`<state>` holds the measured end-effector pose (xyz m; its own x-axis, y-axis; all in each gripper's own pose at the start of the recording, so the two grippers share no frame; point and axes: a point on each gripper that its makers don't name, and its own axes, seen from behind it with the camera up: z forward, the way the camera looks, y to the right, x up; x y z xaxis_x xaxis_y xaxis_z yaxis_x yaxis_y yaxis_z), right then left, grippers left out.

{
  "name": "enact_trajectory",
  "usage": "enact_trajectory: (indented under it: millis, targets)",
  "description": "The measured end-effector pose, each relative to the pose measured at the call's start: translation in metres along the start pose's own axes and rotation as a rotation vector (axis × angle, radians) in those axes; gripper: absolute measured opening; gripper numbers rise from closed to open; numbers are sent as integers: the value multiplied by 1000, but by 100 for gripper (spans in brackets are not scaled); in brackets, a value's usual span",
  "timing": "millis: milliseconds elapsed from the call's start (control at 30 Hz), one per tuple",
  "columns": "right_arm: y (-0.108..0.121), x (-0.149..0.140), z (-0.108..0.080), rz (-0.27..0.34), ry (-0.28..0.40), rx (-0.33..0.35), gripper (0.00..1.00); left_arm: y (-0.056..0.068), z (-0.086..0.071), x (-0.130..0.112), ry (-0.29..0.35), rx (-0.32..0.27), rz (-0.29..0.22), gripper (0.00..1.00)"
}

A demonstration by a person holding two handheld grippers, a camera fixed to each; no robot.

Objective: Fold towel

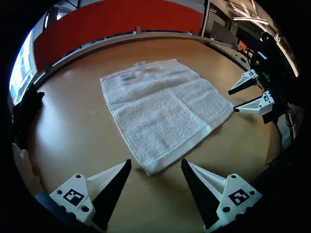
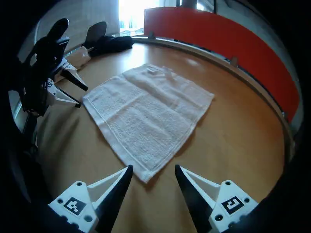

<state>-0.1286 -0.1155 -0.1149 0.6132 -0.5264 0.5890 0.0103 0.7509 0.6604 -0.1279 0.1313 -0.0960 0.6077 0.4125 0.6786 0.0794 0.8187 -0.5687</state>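
White towel [image 1: 163, 112] is laid flat on the wooden desk [image 1: 70, 128]. The left claw [image 1: 155, 161] and right claw [image 2: 153, 167] are held spread, each near a corner. An orange screen [image 1: 116, 19] is set behind.

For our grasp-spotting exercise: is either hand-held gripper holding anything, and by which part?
Nothing is held. The left hand-held gripper and right hand-held gripper are both open, each facing a corner of the flat towel.
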Motion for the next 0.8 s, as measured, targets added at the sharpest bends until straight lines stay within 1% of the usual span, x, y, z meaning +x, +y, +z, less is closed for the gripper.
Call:
enact_trajectory:
  millis: [167, 467, 700, 733, 800]
  targets:
    - [-2, -4, 2, -14, -11, 11, 81, 2, 3, 0, -7, -8, 0, 95]
    - [-5, -11, 4, -17, -33, 29, 67, 3, 5, -1, -14, -10, 10, 95]
    - [-6, -10, 4, -24, -33, 41, 66, 3, 5, -1, -15, -14, 8, 94]
    - [-7, -9, 4, -27, -33, 42, 66, 3, 5, -1, -15, -13, 9, 95]
    - [-8, -9, 4, -33, -33, 46, 61, 3, 5, -2, -16, -11, 12, 94]
